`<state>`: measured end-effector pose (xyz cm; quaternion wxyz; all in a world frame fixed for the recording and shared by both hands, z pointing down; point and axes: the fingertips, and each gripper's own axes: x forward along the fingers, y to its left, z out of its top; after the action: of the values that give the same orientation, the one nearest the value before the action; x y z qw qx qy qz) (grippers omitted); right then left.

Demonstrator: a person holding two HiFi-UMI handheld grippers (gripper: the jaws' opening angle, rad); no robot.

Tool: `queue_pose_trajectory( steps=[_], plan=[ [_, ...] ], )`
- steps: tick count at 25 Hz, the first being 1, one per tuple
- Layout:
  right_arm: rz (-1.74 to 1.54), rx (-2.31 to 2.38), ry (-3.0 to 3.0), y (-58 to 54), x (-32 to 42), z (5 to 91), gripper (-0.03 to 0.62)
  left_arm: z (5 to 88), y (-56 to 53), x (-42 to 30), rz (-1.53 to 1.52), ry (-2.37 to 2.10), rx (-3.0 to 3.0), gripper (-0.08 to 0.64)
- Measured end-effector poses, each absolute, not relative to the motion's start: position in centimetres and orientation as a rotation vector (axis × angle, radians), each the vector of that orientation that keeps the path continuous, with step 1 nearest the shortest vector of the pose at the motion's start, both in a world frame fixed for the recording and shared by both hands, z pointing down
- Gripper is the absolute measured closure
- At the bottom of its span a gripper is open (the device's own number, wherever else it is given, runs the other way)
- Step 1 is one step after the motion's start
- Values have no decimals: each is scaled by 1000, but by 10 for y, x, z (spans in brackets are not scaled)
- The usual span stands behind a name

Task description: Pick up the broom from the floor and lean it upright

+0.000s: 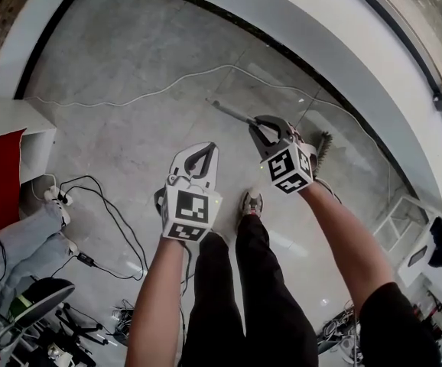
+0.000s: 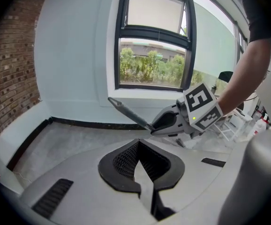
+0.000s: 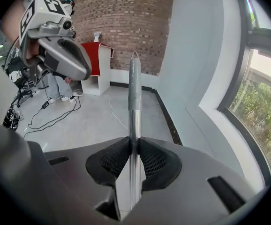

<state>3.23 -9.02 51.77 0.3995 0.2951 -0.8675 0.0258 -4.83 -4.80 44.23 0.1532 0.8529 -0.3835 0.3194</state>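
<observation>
The broom's grey metal handle (image 1: 232, 113) slants up off the floor toward the upper left, and its dark bristle head (image 1: 324, 148) shows just behind my right wrist. My right gripper (image 1: 254, 125) is shut on that handle, held in the air above the floor. In the right gripper view, the handle (image 3: 134, 83) runs straight out between the pads of the right gripper (image 3: 134, 142). My left gripper (image 1: 205, 151) hangs beside it on the left, shut and holding nothing. In its own view the left gripper (image 2: 138, 143) is empty, with the handle (image 2: 126, 110) ahead of it.
A white cable (image 1: 129, 96) trails over the grey floor. A red-fronted white cabinet (image 1: 7, 140) stands at the left, with a power strip and black cables (image 1: 91, 205) near a seated person's legs (image 1: 18, 239). A white rack (image 1: 397, 220) is at the right. The white wall and its black skirting (image 1: 297, 56) curve behind.
</observation>
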Motion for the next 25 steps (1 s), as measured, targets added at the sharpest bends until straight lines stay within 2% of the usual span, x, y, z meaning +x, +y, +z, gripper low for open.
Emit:
queue_pose_trajectory(
  steps=[12, 25],
  plan=[
    [109, 896, -2314, -132, 39, 439, 526, 411, -59, -30, 894, -1129, 2461, 557],
    [166, 1255, -2385, -171, 106, 360, 526, 381, -72, 22, 841, -1085, 2548, 557]
  ],
)
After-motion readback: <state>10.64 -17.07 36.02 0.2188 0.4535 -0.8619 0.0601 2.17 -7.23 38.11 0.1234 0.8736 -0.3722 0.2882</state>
